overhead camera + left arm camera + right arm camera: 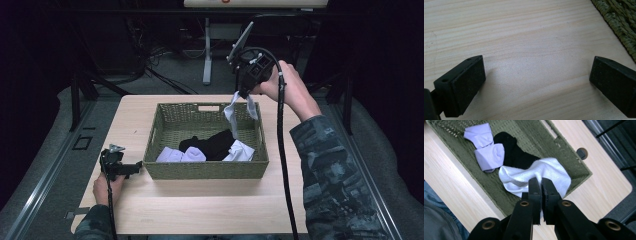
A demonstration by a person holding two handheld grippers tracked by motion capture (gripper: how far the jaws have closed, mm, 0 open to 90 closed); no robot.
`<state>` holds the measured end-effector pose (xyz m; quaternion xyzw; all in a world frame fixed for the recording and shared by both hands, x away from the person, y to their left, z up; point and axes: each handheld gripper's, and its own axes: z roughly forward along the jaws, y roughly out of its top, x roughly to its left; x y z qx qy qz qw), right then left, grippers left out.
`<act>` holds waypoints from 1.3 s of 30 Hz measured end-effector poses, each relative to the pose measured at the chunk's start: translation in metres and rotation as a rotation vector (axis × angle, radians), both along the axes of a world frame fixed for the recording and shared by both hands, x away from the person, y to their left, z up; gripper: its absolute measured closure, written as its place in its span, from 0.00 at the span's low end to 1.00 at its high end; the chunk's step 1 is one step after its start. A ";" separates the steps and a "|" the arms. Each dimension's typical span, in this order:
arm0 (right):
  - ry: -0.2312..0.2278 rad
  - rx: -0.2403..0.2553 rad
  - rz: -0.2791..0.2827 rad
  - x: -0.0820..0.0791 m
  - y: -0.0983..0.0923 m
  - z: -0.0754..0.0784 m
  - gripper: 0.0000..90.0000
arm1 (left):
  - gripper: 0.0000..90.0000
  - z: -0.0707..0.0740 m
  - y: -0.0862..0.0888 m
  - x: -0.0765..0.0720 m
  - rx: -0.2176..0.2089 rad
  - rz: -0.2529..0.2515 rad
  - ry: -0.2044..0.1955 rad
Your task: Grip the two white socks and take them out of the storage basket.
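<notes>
High view: right gripper [243, 95] fingers clamp white sock [231, 114] above basket [210, 170] rim; left gripper [136, 168] fingers spread.

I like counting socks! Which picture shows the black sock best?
The right gripper view: the black sock lies spread out and large on the basket floor. The high view shows it smaller, among white socks. The left gripper view shows table and a basket corner.

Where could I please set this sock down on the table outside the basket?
Bare wood lies along the table front edge below the basket, and right of it. The left strip holds the left gripper. Inside, socks crowd the front.
</notes>
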<state>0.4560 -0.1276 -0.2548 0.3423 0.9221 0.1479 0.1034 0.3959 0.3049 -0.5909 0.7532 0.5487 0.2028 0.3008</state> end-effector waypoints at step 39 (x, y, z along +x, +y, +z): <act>-0.068 0.016 -0.323 -0.029 -0.163 0.008 0.96 | 0.00 0.000 0.000 0.000 0.001 0.003 -0.004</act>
